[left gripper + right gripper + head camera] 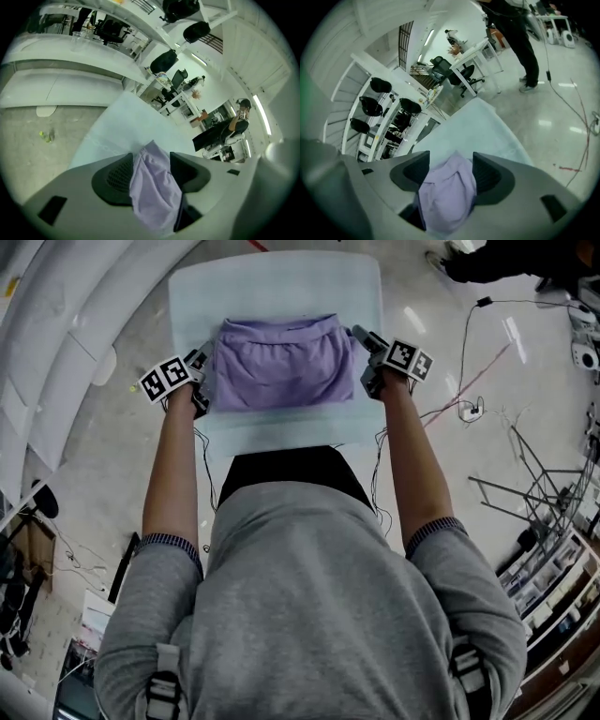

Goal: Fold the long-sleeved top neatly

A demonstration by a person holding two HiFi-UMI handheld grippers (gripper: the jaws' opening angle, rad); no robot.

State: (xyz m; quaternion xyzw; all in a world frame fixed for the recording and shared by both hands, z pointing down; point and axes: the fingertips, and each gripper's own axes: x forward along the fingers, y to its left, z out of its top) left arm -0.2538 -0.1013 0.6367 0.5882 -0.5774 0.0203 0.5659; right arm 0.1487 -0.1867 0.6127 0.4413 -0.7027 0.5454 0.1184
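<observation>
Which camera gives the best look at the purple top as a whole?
The head view: it shows the whole purple top lying on the pale table. The two gripper views each show only a bunch of its fabric between the jaws of the left tool and the right tool.

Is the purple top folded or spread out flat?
Folded: the purple top lies as a compact, layered rectangle on the table, no sleeves showing.

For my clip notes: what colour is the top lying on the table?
The top is plain light purple, no pattern; the head view shows it best.
</observation>
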